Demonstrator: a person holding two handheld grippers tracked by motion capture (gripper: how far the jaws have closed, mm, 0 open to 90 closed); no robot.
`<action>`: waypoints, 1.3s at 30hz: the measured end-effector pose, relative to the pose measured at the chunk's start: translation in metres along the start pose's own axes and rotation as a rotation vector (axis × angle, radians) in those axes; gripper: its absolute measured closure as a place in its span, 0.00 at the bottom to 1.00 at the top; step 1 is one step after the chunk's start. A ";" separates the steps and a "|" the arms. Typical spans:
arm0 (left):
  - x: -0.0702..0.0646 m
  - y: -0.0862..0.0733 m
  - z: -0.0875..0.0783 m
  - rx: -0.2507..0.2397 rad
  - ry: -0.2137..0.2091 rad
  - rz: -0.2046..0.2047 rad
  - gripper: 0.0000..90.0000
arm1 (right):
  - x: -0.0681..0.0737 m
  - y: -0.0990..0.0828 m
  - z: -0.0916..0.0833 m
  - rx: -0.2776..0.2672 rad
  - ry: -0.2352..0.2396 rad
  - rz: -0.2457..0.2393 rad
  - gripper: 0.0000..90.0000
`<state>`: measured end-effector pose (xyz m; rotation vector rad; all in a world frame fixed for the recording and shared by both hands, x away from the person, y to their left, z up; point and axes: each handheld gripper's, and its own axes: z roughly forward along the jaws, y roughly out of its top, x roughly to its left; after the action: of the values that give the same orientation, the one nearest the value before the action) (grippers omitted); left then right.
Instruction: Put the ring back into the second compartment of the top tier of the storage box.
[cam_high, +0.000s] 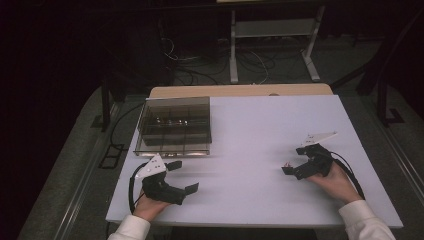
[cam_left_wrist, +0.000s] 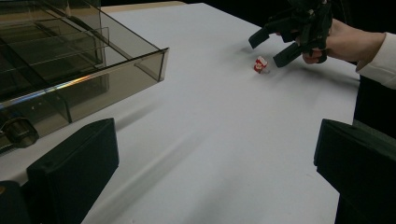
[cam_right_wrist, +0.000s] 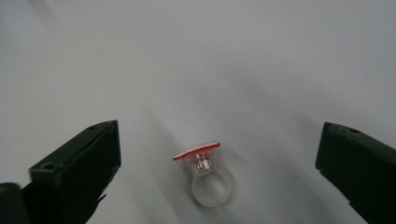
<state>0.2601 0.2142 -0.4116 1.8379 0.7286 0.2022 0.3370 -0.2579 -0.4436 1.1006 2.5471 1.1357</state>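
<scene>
The right gripper view brings out what the other views leave vague: the small thing on the white worktop (cam_high: 260, 145) is a ring (cam_right_wrist: 209, 179), a clear plastic band lying on the surface with a flat red-edged top plate tipped up behind it. In the left gripper view the same ring (cam_left_wrist: 260, 64) is just a red and white speck, and in the high view it is a tiny reddish dot (cam_high: 287, 164). The high view alone gives the whole layout, and the left gripper view shows the near corner of the box (cam_left_wrist: 84, 70) up close.

There is one ring, one smoky transparent box (cam_high: 175, 126) split into compartments, and two grippers, each held in one hand.

The right gripper (cam_high: 295, 160) has its fingers (cam_right_wrist: 77, 172) spread wide with nothing between them but the ring, which lies on the worktop roughly midway in the gap, a little nearer the left-hand finger in that view, touching neither. The left gripper (cam_high: 182, 176) also has its fingers (cam_left_wrist: 74, 177) wide apart and empty; the box sits just beyond and to the side of one finger, and the ring is well apart, far ahead of them.
</scene>
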 end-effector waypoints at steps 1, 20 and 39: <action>0.000 0.000 0.000 -0.003 0.000 -0.001 0.00 | 0.000 0.000 0.000 0.004 0.001 -0.003 0.06; 0.002 0.000 -0.001 -0.009 0.000 -0.008 0.00 | 0.002 -0.002 -0.001 0.045 0.018 -0.062 0.43; 0.002 0.000 0.000 -0.001 -0.008 -0.006 0.00 | 0.007 -0.002 0.000 0.063 0.012 -0.133 0.74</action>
<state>0.2616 0.2150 -0.4126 1.8345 0.7288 0.1915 0.3309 -0.2536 -0.4441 0.9235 2.6373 1.0389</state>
